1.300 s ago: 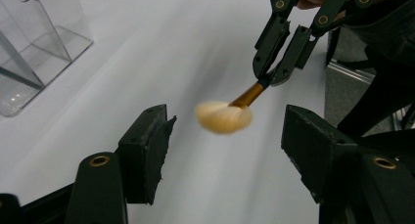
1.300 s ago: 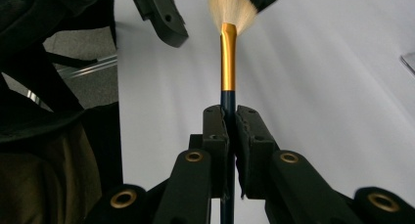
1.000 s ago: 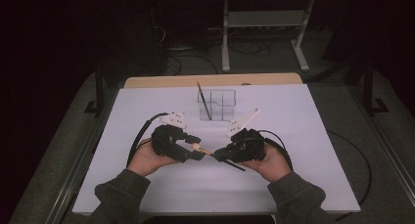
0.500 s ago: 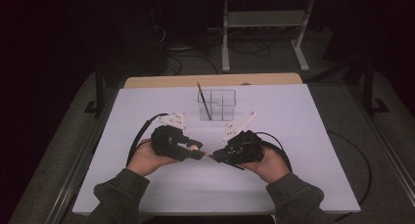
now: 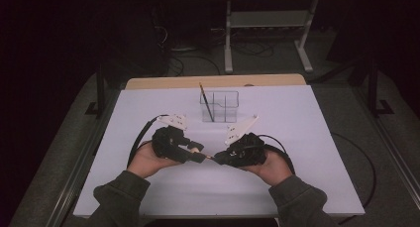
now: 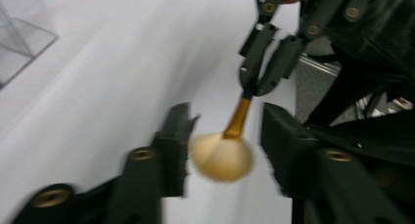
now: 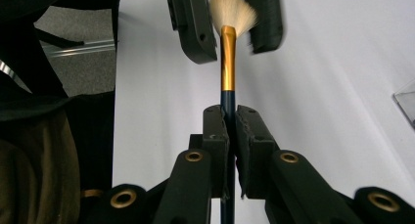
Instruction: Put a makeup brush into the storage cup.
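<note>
seemingly brush loose between left gripper jaws

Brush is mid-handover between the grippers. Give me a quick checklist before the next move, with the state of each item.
1. Right gripper shut on the brush handle: ok.
2. Bristles between the left gripper jaws: ok.
3. Left jaws, which have just been opening, pressing the brush: not ok, gaps on both sides.
4. Brush lifted off the table: cannot tell.
5. Organizer upright, one pencil in it: ok.
</note>
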